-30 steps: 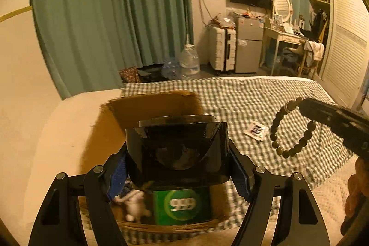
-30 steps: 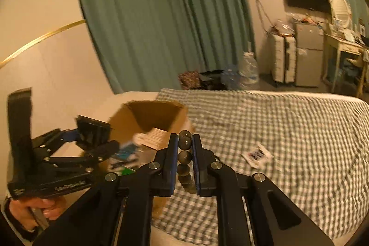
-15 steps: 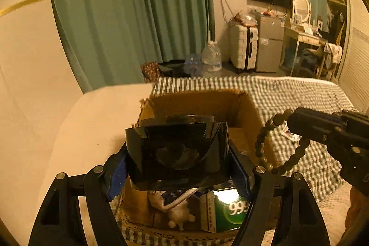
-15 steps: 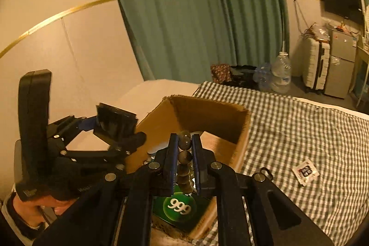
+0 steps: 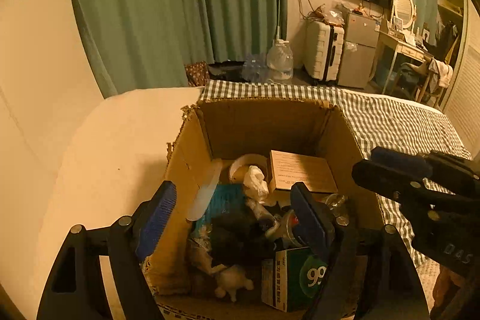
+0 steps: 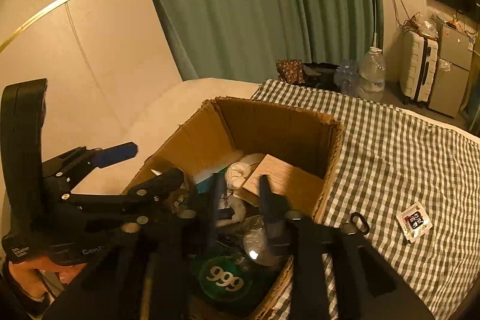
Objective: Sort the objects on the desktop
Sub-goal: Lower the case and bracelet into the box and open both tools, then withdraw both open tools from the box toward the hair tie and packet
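**Both grippers over a crowded box: snags and spills are the risk**

The bed (image 6: 405, 158), spread with a checked cloth, carries an open cardboard box (image 5: 264, 122) at its pillow end. The box is already well filled: a tan carton (image 5: 303, 173) at the back, a green pack marked 999 (image 5: 294, 278) at the front, a white tape roll (image 5: 243, 167), a small white plush (image 5: 232, 282), a dark lump (image 5: 237, 233) in the middle and crumpled tissue.

The left gripper (image 5: 231, 215) hangs over the box's left half, jaws spread wide and opening, nothing between them. The right gripper (image 6: 240, 200) is over the box's near right corner with its jaws opening; the view there is blurred and I see nothing held between them.

What could go wrong, in my judgement:

- The two grippers are close together above one box. If either swings across while pulling out, they could knock each other.
- The left gripper's outer finger (image 5: 156, 215) sits just beside the torn left wall. Lifting at an angle could hook the cardboard and tip or drag the box.
- The pile is loose and high at the front; a finger dipping in could catch the plush or tissue and pull it out.
- One sachet (image 6: 414, 222) lies alone on the cloth, well apart from the box, not yet sorted. It is flat, so a pinch may slip or gather cloth.
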